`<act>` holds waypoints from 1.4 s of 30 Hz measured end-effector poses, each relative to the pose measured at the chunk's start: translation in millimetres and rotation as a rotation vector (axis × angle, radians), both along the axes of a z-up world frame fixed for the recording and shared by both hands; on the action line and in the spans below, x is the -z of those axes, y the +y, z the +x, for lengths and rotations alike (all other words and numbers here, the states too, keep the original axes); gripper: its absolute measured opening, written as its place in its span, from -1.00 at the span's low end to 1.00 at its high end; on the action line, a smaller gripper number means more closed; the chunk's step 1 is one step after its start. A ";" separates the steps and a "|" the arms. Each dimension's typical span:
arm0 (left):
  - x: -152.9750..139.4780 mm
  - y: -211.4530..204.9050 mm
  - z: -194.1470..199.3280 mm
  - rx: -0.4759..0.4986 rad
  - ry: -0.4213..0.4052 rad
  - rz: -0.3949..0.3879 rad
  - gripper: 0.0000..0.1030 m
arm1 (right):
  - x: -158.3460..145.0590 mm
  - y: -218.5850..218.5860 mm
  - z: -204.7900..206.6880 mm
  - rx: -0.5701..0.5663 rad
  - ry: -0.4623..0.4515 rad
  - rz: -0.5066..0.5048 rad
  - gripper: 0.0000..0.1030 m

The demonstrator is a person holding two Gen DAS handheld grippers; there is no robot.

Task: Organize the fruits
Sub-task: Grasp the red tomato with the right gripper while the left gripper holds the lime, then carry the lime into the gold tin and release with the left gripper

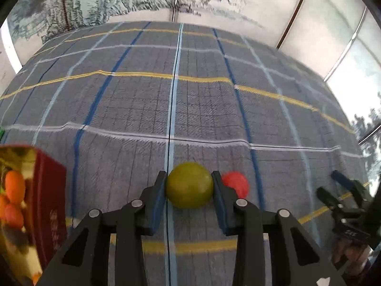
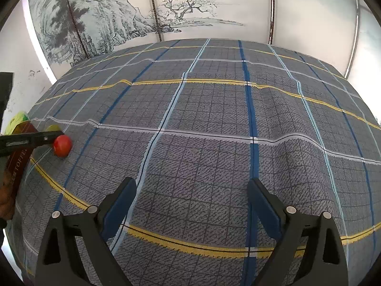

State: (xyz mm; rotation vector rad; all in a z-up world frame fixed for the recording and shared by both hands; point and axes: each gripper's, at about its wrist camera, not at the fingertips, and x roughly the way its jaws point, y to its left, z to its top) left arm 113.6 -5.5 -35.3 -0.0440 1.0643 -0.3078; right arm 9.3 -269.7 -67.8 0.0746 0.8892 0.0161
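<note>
My left gripper (image 1: 189, 186) is shut on a yellow-green round fruit (image 1: 189, 185), its blue pads pressed on both sides. A red round fruit (image 1: 235, 184) lies on the checked cloth just right of it and shows in the right wrist view (image 2: 62, 145) at the far left. A red tin (image 1: 51, 202) with a gold inside holds orange fruits (image 1: 14, 186) at the lower left. My right gripper (image 2: 191, 202) is open and empty above bare cloth; it also shows in the left wrist view (image 1: 338, 186) at the right edge.
A grey checked tablecloth (image 2: 202, 119) with blue, white and yellow stripes covers the table. A wall with an ink landscape painting (image 2: 100, 16) stands behind the far edge. A yellow-green packet (image 2: 17, 119) lies beyond the tin at the left.
</note>
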 end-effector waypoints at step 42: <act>-73.6 169.8 -161.6 -0.229 -0.134 0.072 -0.35 | 1.8 126.4 -7.6 -0.250 -0.062 0.039 -0.32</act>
